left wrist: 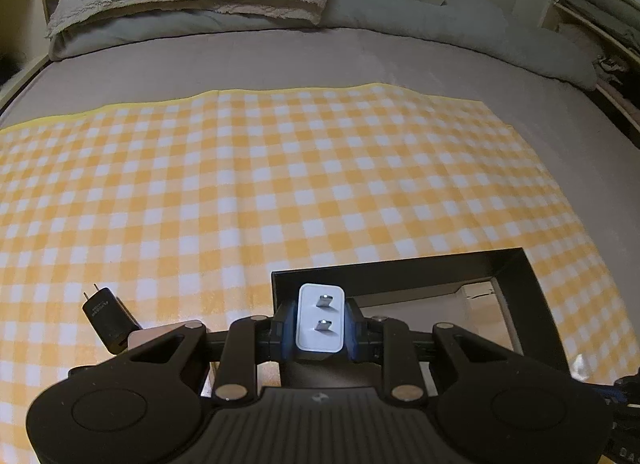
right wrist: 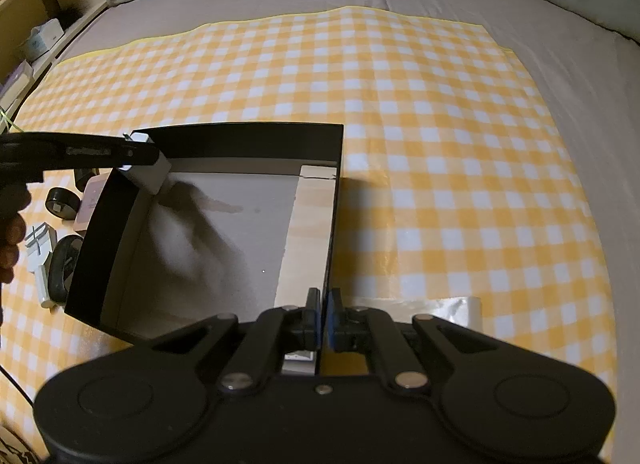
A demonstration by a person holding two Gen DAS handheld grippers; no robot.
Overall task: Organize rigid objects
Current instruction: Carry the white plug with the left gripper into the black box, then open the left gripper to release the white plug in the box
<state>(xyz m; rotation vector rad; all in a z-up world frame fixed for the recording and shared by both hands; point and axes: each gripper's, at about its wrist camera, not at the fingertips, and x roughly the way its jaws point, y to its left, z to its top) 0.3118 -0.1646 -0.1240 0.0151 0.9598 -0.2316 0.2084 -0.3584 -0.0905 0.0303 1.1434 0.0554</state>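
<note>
White, blocky plastic charger (left wrist: 320,318) with two metal prongs sits clamped in the left tool (left wrist: 320,324), at the black cardboard box's (right wrist: 240,139) upper-left corner in the right view. Right tool (right wrist: 323,318) pinches the box's right wall, its grip partly hidden. Small items at the frame's left edge stay indistinct.
</note>
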